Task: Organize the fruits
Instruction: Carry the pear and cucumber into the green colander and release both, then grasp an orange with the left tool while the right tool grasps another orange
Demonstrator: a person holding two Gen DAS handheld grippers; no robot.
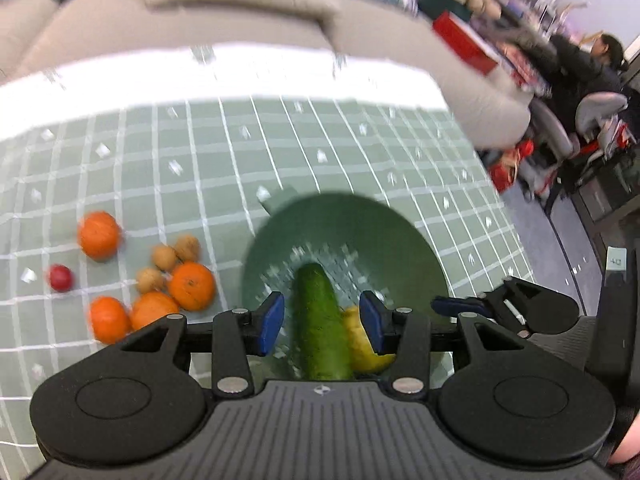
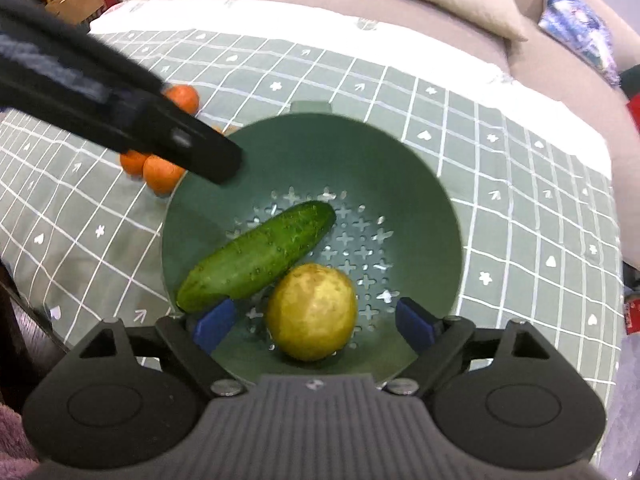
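A green colander (image 2: 420,184) stands on the checked tablecloth and holds a cucumber (image 2: 256,258) and a yellow-green pear (image 2: 312,312). It also shows in the left wrist view (image 1: 360,224) with the cucumber (image 1: 320,320) and the pear (image 1: 360,344). My left gripper (image 1: 322,322) is open above the colander, with the cucumber lying below between its fingers, not gripped. My right gripper (image 2: 316,324) is open wide over the colander's near rim, with the pear below between its fingers. Several oranges (image 1: 191,286), small brown fruits (image 1: 164,258) and a red fruit (image 1: 61,278) lie left of the colander.
The left gripper (image 2: 192,148) crosses the right wrist view from the upper left, over some oranges (image 2: 162,174). A beige sofa (image 1: 200,28) with cushions stands behind the table. A person (image 1: 588,68) sits by cluttered shelves at far right. The table edge (image 2: 616,320) runs on the right.
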